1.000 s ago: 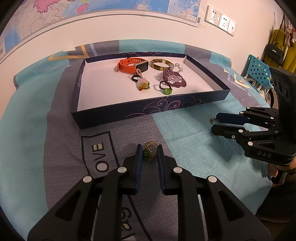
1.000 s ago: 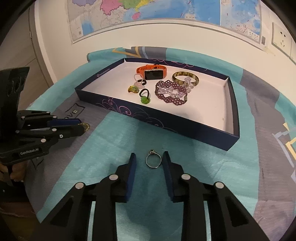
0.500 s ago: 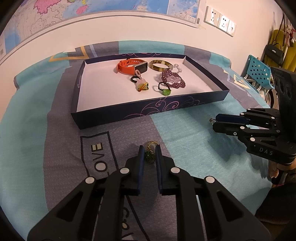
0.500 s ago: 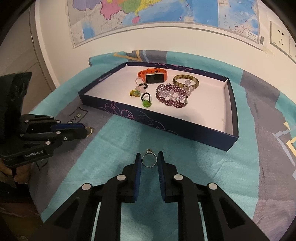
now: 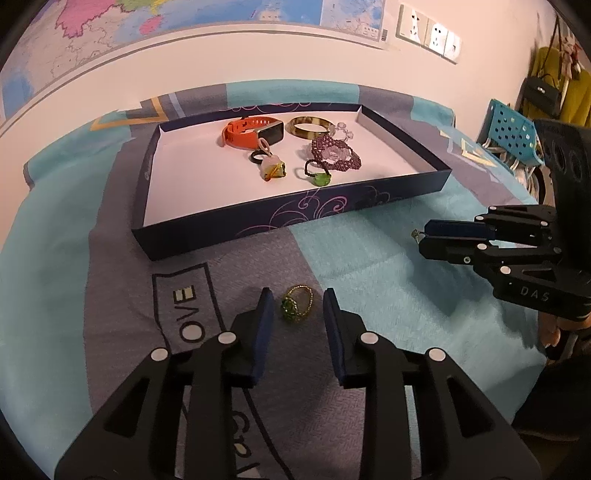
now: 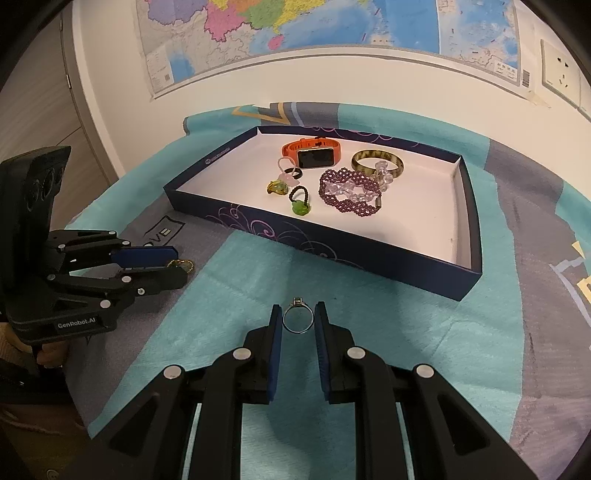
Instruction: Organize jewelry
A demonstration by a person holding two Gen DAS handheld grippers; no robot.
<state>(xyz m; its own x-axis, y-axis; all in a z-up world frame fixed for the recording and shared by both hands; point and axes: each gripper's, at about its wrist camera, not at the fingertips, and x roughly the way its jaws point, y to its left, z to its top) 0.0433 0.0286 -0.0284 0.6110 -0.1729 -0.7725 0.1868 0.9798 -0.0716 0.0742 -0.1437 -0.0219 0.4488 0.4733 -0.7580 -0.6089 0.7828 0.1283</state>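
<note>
A gold ring with a green stone (image 5: 297, 304) lies on the cloth between the open fingers of my left gripper (image 5: 298, 306), untouched. My right gripper (image 6: 298, 319) is shut on a silver ring (image 6: 297, 318) and holds it above the cloth. The dark blue tray (image 5: 295, 216) beyond holds an orange watch (image 5: 255, 131), a brown bangle (image 5: 308, 126), a purple bead bracelet (image 5: 336, 154), a small charm (image 5: 272, 169) and a green-stone ring (image 5: 317, 176). The tray also shows in the right wrist view (image 6: 376, 254).
A teal and grey cloth (image 5: 369, 258) covers the table. A wall with a map (image 6: 295, 33) and sockets (image 5: 428, 29) stands behind the tray. A blue basket (image 5: 511, 133) and hanging bags are at the far right.
My left gripper was nearly shut around the gold ring half a second ago and has opened wide, leaving the ring on the cloth. My right gripper closed on the silver ring and lifted it.
</note>
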